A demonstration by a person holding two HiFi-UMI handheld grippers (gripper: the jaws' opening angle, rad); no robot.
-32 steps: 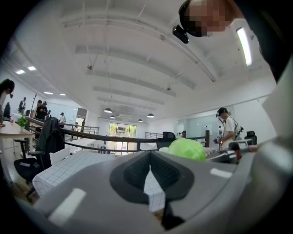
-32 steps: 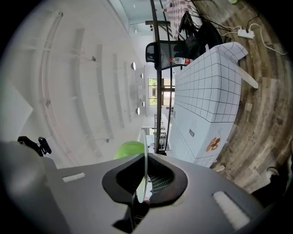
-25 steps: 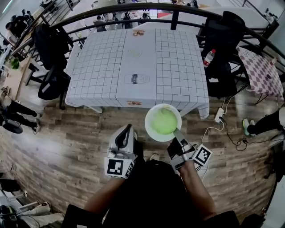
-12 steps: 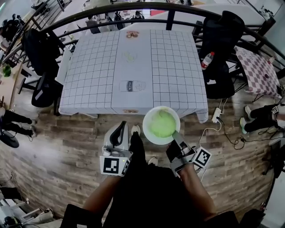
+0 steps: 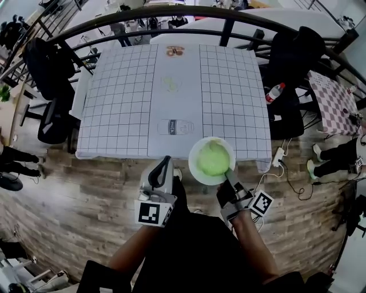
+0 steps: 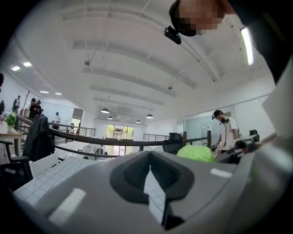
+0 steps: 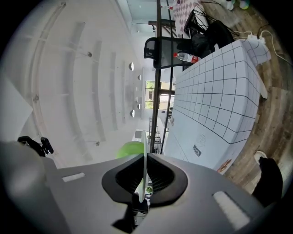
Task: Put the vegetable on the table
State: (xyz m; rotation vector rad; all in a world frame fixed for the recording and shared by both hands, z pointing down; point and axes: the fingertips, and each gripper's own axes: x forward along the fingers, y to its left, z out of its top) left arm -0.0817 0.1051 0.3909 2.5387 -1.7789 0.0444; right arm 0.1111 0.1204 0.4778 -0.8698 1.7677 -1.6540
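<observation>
A: Right gripper (image 5: 229, 173), jaw state?
B: Clamped on the near rim of the white plate (image 5: 194, 153). The right gripper view shows that rim edge-on, a thin line pinched between both pads. The vegetable (image 5: 213, 160) sits mid-plate: a round, pale-green head with no long axis to speak of. It lies just up-frame of the fingertips.
A: Left gripper (image 5: 165, 164)?
B: Jaws drawn together with nothing between them; only a sliver of gridded cloth shows through. It hangs to the lower left of the plate, apart from it. The right is the carrying hand.
A: Load against the table (image 5: 120, 103)?
B: In the head view the plate overlaps the cloth's lower-right edge. Height above it not readable. Judgement: set-down calls for travel up-frame toward the cloth's middle, plate kept level.
A: Obstructions?
B: The cloth carries only flat printed marks, e.g. a carton print (image 5: 175, 126) up-left of the plate. A bottle (image 5: 275, 92) by the dark chair (image 5: 291, 63) at right and the railing (image 5: 171, 11) along the top are both well apart from that path. Risk: the round head may roll if the plate tips
</observation>
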